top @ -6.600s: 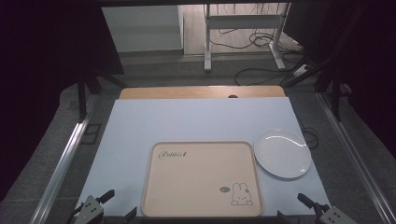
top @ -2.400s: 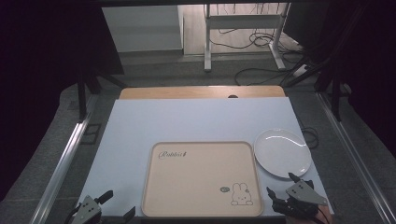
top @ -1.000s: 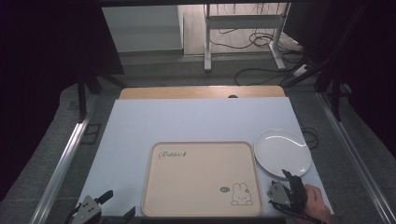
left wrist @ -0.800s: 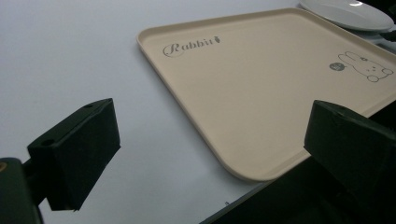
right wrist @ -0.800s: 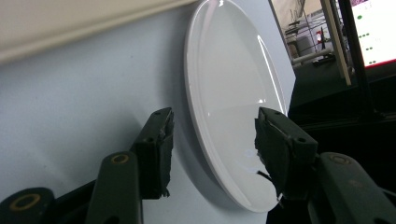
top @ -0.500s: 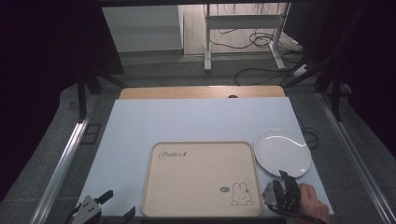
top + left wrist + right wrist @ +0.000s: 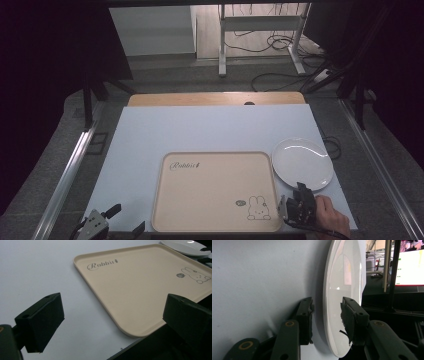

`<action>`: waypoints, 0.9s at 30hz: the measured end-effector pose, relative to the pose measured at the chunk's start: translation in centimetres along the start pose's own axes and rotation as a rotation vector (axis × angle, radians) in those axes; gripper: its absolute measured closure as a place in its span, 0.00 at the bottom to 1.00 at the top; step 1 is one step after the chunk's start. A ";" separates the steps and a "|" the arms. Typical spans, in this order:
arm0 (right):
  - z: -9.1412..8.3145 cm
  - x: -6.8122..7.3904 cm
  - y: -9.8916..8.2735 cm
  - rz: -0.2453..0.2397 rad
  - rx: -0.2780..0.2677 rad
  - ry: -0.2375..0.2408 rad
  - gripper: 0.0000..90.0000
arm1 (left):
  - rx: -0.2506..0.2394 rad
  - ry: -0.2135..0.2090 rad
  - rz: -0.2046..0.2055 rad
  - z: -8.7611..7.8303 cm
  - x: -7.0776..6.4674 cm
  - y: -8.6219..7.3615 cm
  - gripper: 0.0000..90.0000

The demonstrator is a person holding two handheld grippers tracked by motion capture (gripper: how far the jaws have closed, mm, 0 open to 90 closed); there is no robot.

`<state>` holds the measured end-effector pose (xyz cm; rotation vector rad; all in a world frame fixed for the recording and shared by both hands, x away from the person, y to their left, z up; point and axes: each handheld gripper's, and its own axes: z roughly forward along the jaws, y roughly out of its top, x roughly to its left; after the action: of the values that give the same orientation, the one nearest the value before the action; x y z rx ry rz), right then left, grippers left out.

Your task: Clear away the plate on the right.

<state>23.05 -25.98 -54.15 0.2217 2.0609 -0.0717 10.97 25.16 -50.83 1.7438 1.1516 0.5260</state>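
A white plate (image 7: 301, 163) lies on the pale table right of a beige tray (image 7: 217, 192) printed with a rabbit. A hand holds my right gripper (image 7: 292, 202) at the plate's near rim. In the right gripper view the plate (image 7: 342, 290) stands edge-on between the jaws of that gripper (image 7: 325, 305). The jaws have just been closing. A gap still shows at the left pad (image 7: 308, 315), so the grip reads as open. My left gripper (image 7: 125, 220) rests at the table's front left, open wide (image 7: 112, 307), facing the tray (image 7: 140, 287).
The pale table top (image 7: 200, 130) stretches back to a wooden strip (image 7: 215, 98). Metal rails run along both sides on the grey floor. Cables and a stand's legs (image 7: 222, 45) lie beyond the far edge. The plate's rim (image 7: 180, 245) shows far off in the left gripper view.
The right gripper has come from the table's front right corner to the plate's near rim, turned on its side, and its jaws have narrowed around the rim. The left gripper has stayed put.
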 end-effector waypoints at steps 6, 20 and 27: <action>0.5 0.0 0.1 -0.009 0.022 -0.005 0.73 | 0.001 0.000 0.000 0.0 0.0 0.0 0.03; 1.8 -0.2 0.6 -0.060 0.084 0.014 0.89 | 0.002 -0.001 0.001 0.0 0.0 0.0 0.03; 1.7 -0.1 0.8 -0.071 0.094 0.016 0.95 | 0.003 0.000 0.004 0.0 0.0 0.0 0.03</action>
<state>24.74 -25.51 -54.86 0.2076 2.0832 -0.2114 10.98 25.11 -50.81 1.7489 1.1502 0.5266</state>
